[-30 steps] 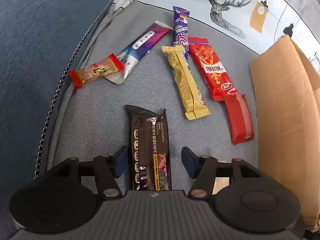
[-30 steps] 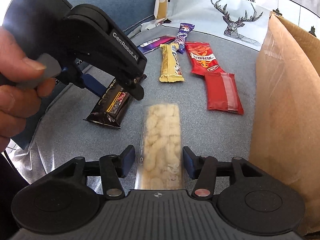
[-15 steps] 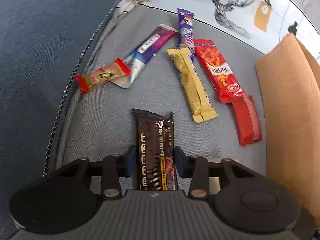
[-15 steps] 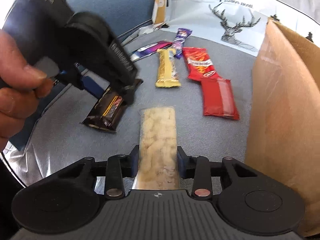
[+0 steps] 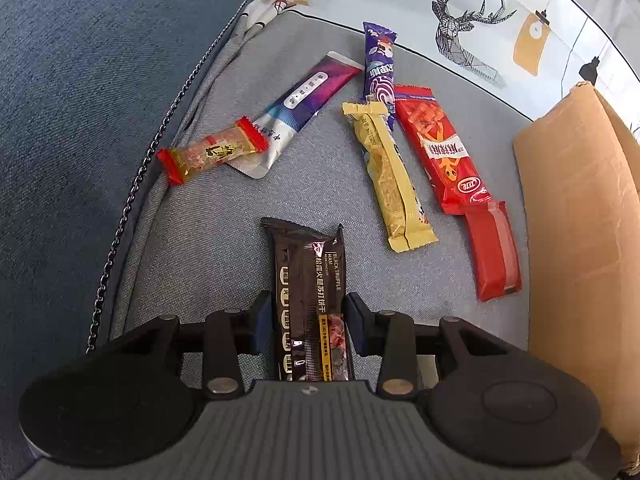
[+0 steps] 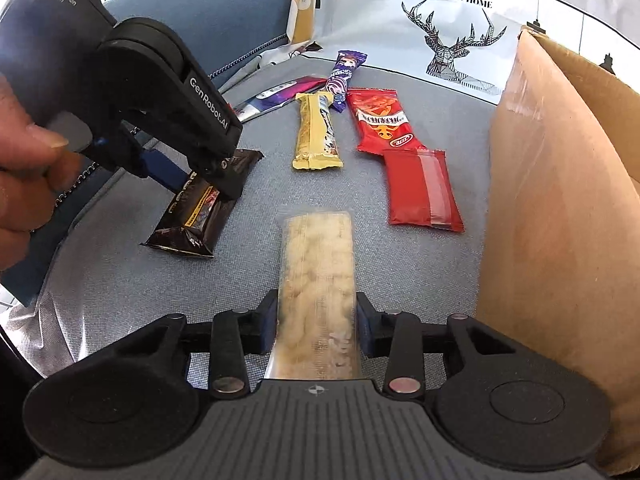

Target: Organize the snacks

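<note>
Snacks, eight packets, all lying on the grey sofa cushion (image 5: 208, 240); I list each by its place relative to the cardboard box (image 5: 580, 240) that stands at the cushion's right edge.

1. Plain red packet (image 5: 494, 252) – just beside the box wall, flat.
2. Red printed packet (image 5: 440, 148) – next out from the box, its near end overlapping item 1.
3. Yellow bar (image 5: 390, 180) – beyond item 2, farther from the box, flat.
4. Purple packet (image 5: 379, 68) – far end of the row, its near tip under the yellow bar's top.
5. White and purple pouch (image 5: 296, 108) – well apart from the box, lying aslant.
6. Clear candy with red ends (image 5: 212, 154) – farthest from the box, resting on the pouch's lower corner.
7. Black truffle cracker packet (image 5: 310, 300) – mid-cushion, well apart from the box. My left gripper (image 5: 310, 328) has its jaws clenched on both long edges of it.
8. Clear packet of pale puffs (image 6: 318, 280) – near the box, one packet-row closer than item 7. My right gripper (image 6: 318, 328) straddles its near end; the jaws are opening a little, pads still touching its edges.

A hand (image 6: 24, 184) holding the left gripper shows in the right wrist view.
</note>
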